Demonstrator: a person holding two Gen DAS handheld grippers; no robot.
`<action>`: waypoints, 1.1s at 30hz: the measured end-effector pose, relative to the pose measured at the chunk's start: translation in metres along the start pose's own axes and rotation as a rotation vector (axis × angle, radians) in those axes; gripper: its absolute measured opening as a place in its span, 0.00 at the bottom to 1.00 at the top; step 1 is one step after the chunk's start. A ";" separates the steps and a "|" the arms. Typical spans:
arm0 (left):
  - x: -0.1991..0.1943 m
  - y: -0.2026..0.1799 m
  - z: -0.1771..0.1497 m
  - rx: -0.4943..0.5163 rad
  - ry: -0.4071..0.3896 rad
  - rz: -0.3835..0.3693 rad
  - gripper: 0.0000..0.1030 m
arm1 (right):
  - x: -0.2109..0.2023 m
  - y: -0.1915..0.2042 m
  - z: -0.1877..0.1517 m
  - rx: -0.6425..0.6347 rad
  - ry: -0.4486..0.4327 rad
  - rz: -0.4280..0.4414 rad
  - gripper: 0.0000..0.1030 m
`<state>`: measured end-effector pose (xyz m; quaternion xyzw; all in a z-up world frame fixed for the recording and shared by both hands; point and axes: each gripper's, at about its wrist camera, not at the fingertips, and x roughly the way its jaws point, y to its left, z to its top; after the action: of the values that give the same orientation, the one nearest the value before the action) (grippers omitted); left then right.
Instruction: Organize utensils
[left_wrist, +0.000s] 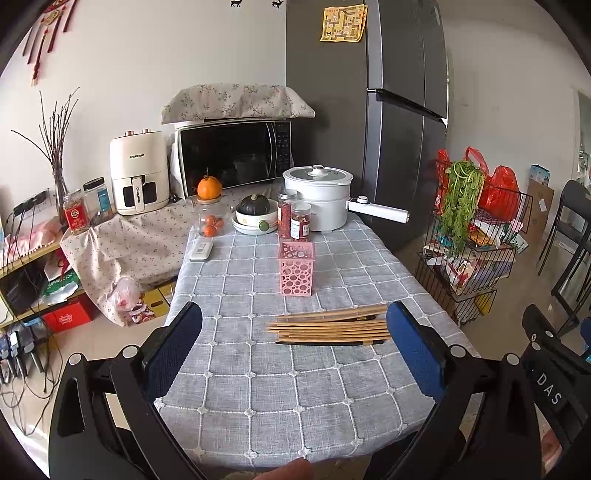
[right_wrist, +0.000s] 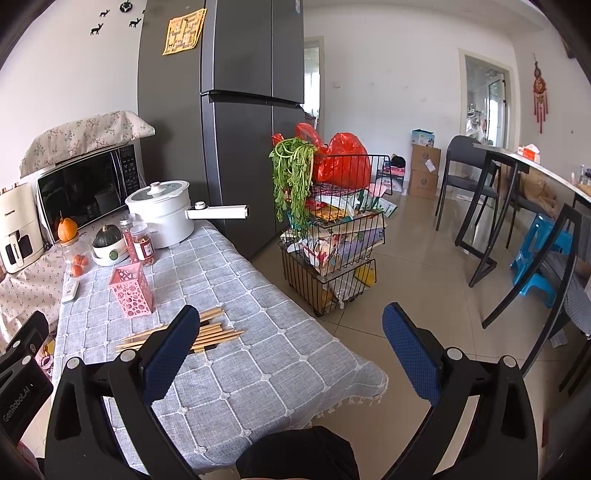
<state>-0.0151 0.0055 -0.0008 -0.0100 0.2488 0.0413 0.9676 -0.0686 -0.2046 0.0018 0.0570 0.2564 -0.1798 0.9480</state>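
Wooden chopsticks (left_wrist: 328, 326) loose mid-tabletop before pink holder (left_wrist: 296, 267): with both grippers (left_wrist: 293, 354) (right_wrist: 291, 354) wide open and empty, pinch near thick ends, lift, drop tips-first.

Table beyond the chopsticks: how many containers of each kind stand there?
Pink holder: 1
Red-filled spice jars: 2
White pot: 1
Glass jar of small oranges: 1
Bowl holding a squash: 1
Total: 6
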 end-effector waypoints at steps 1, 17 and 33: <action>0.001 0.001 -0.001 0.000 0.002 0.000 0.93 | 0.000 0.000 0.000 0.000 0.000 0.000 0.94; 0.002 0.003 -0.002 -0.001 0.003 -0.001 0.93 | 0.000 0.004 -0.001 -0.019 0.007 0.011 0.94; 0.003 0.004 -0.003 0.000 0.007 -0.001 0.93 | 0.005 0.004 -0.001 -0.018 0.024 0.018 0.94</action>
<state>-0.0142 0.0100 -0.0047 -0.0104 0.2522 0.0407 0.9668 -0.0640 -0.2021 -0.0014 0.0528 0.2687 -0.1681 0.9470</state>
